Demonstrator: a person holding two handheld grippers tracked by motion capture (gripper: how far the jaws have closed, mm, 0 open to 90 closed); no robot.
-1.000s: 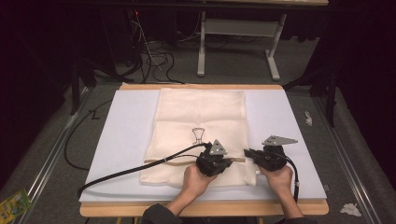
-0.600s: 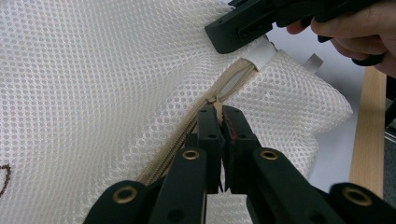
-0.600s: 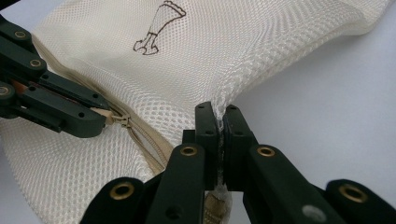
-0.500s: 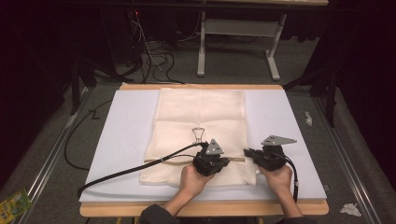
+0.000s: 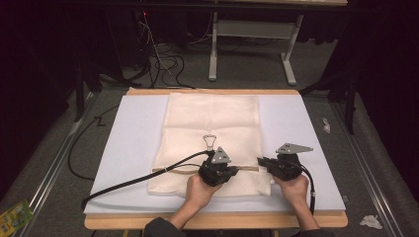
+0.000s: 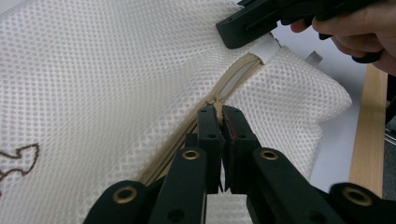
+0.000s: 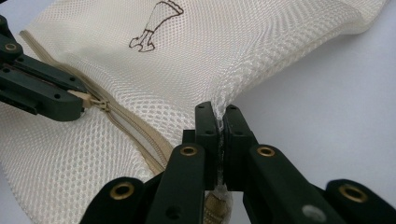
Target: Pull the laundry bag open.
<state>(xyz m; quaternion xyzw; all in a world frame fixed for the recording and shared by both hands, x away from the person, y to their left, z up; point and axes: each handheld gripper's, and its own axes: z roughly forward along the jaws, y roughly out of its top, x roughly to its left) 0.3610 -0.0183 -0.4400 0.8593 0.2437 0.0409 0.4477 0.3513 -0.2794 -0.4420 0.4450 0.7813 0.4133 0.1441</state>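
A cream mesh bag (image 5: 212, 118) lies flat on the pale board (image 5: 133, 148), with a tan zip (image 6: 177, 140) running across its near end. My left gripper (image 6: 219, 116) is shut on the zip's pull, its jaws lying along the zip line. In the right gripper view the same gripper (image 7: 79, 100) holds the pull (image 7: 97, 102) at the left. My right gripper (image 7: 219, 112) is shut on a pinched fold of the bag's mesh edge at the zip's end. In the high view both grippers (image 5: 236, 169) (image 5: 261, 161) sit close together near the bag's front right corner.
A brown outline drawing (image 5: 209, 142) marks the bag's middle. A black cable (image 5: 138, 178) trails left across the board. The wooden table edge (image 5: 222, 221) runs along the front. Crumpled paper (image 5: 326, 124) lies beyond the board's right side, and a desk frame (image 5: 247, 29) stands at the back.
My left gripper has crept slightly to the left along the zip line. The right gripper has stayed where it was.
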